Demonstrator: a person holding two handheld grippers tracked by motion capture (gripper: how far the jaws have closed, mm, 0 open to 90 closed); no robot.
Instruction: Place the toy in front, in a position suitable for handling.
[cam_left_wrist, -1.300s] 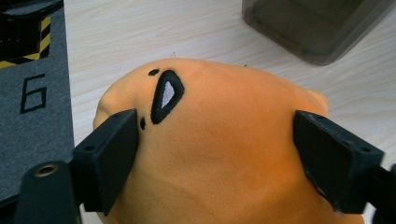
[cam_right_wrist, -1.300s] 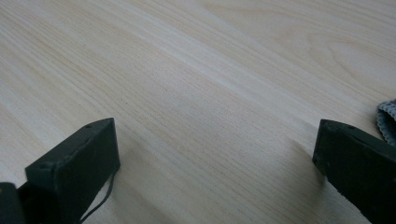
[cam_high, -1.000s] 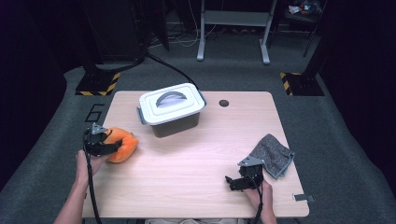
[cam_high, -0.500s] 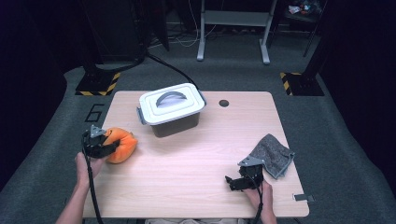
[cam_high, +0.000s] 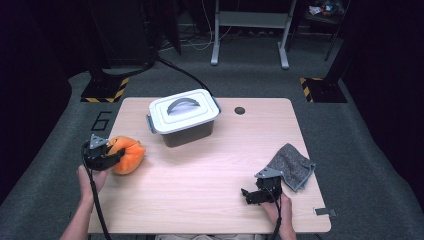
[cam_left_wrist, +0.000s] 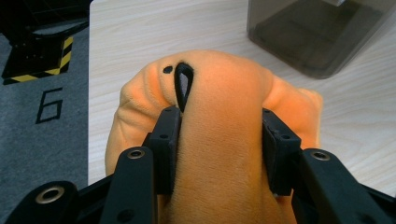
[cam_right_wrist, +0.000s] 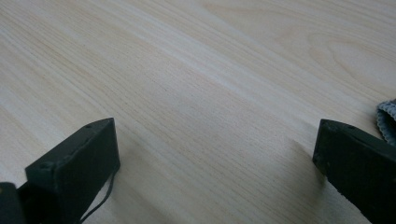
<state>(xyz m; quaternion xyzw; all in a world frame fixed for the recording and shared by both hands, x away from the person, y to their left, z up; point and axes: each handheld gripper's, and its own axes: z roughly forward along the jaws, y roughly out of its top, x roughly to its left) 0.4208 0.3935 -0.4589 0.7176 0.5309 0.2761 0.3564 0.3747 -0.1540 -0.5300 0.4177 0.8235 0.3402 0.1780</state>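
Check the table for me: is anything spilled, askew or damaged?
Nothing is spilled or broken. The grey cloth lies crumpled near the table's right edge, and the lidded container sits slightly askew. The orange plush toy is squeezed between the left gripper jaws.

The left gripper is sitting at the left of the high view, its jaws having just been closing and now pressing in from both sides on something soft. The left hand is gripping it from below. At lower right, the right gripper is resting with jaws spread wide.
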